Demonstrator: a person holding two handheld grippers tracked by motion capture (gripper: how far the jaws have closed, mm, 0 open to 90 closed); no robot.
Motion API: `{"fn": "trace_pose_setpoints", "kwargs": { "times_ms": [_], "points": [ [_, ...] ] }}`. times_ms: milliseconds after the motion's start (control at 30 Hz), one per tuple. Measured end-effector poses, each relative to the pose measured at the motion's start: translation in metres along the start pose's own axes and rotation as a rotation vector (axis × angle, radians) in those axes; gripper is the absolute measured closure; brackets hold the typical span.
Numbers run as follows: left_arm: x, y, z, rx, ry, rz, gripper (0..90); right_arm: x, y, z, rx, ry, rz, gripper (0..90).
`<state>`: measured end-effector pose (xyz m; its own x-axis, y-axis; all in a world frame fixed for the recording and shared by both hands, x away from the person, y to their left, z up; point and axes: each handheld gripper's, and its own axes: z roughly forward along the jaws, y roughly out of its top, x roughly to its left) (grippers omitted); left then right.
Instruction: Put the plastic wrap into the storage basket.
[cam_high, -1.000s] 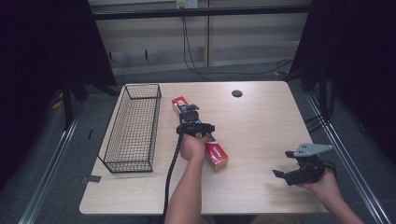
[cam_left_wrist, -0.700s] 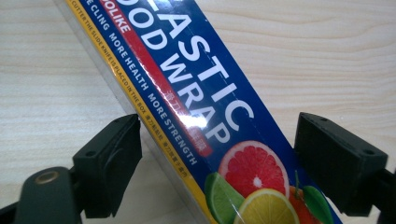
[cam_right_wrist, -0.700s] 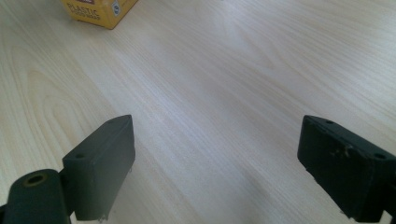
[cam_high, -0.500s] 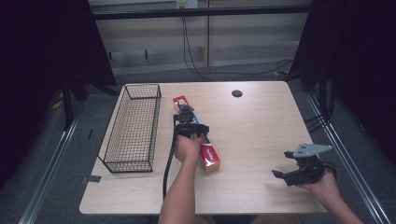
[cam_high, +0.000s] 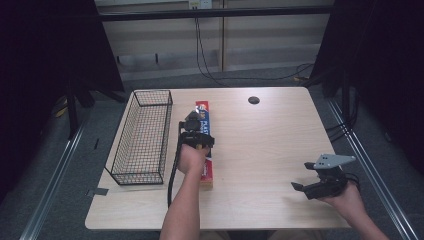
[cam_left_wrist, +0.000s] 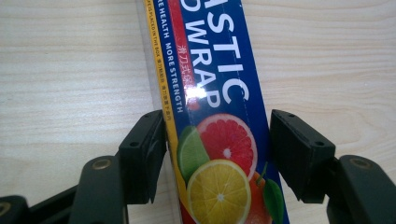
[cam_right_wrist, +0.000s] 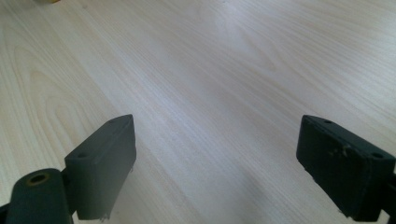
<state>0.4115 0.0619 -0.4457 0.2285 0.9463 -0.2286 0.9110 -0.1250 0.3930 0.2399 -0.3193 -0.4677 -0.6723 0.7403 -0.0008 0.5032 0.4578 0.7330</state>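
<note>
Over the middle of the table (cam_high: 260, 150) lies a long, narrow plastic wrap box (cam_high: 206, 150), flat on the pale wood, its length running away from the person, just beside the black wire basket (cam_high: 142, 137) and apart from it. The left gripper (cam_high: 192, 131) sits right over the box, hand behind it. In the left gripper view the box (cam_left_wrist: 210, 102) is a glossy deep blue with big white capitals, a red band, and a yellow strip down one edge carrying small print. Citrus fruit is printed on it: a cut grapefruit, a lime wedge, a lemon slice, a green leaf. Glare catches the middle of the lettering. The left gripper (cam_left_wrist: 217, 154) straddles the box, jaws either side of it: one pad is at the yellow edge, the other stands off the blue edge with wood showing between, so the jaws are not closed on it.

The right gripper (cam_high: 310, 181) is near the table's right front corner, well apart from the box. In the right gripper view the right gripper (cam_right_wrist: 215, 168) has its jaws spread wide over bare wood, holding nothing.
</note>
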Motion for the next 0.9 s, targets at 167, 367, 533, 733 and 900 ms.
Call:
{"fn": "trace_pose_setpoints", "kwargs": {
  "times_ms": [167, 367, 533, 733, 900],
  "points": [
    [-0.002, 0.005, 0.004, -0.010, 0.030, 0.011, 35.5, 0.000, 0.000, 0.001, -0.003, 0.000, -0.001, 12.0],
    [-0.001, 0.012, 0.014, -0.016, 0.064, 0.014, 30.1, -0.001, -0.001, 0.001, 0.003, -0.005, 0.006, 12.2],
    [-0.005, 0.020, 0.020, -0.021, 0.090, 0.035, 31.3, -0.003, -0.001, 0.001, 0.001, 0.000, 0.011, 12.3],
    [-0.004, 0.022, 0.021, -0.015, 0.090, 0.020, 36.7, -0.004, -0.002, 0.001, -0.002, 0.001, 0.017, 12.4],
    [-0.007, 0.017, 0.016, 0.018, 0.095, 0.066, 40.4, -0.004, -0.001, 0.001, -0.003, 0.000, 0.015, 12.8]
  ]
}}
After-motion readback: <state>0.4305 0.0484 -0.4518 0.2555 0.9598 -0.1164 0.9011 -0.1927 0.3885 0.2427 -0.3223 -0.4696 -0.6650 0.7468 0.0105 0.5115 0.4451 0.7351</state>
